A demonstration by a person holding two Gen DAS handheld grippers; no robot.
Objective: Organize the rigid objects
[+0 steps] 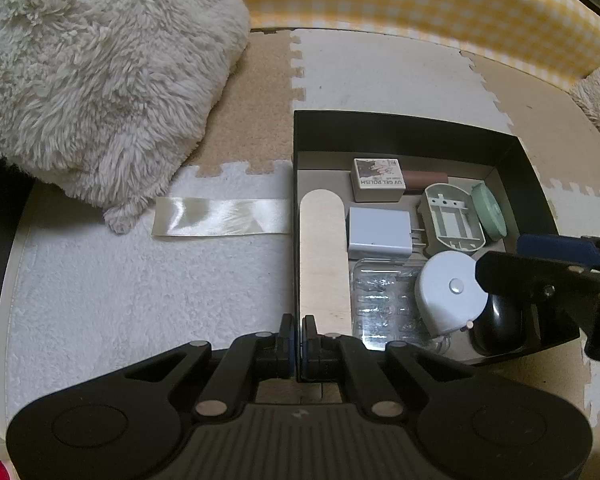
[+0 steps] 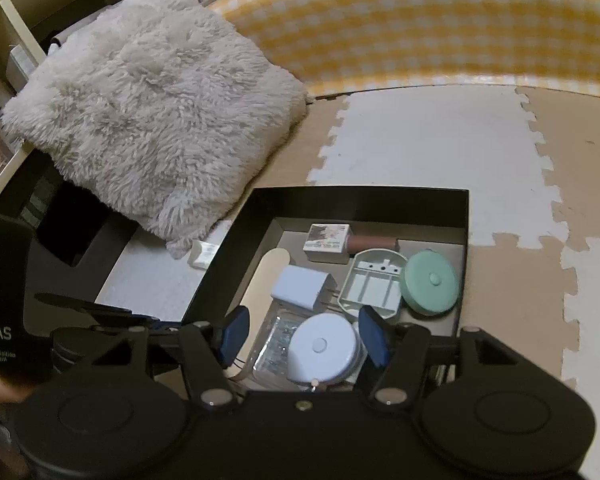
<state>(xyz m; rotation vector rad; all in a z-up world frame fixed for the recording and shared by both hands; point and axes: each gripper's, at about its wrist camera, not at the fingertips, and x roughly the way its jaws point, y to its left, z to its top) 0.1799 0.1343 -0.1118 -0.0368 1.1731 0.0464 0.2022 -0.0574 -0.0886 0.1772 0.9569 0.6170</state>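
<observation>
Left wrist view: left gripper (image 1: 299, 330) is pinched on the near wall of the black rectangular cardboard box (image 1: 400, 128), apparently steadying it. Right gripper (image 2: 305, 334) hovers spread wide, empty, above the round white plastic tape measure (image 2: 325, 347) lying inside, presumably just placed or targeted.

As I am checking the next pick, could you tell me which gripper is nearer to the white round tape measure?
Right. The right gripper is open over the white tape measure; the left gripper is shut on the box's left wall.
</observation>
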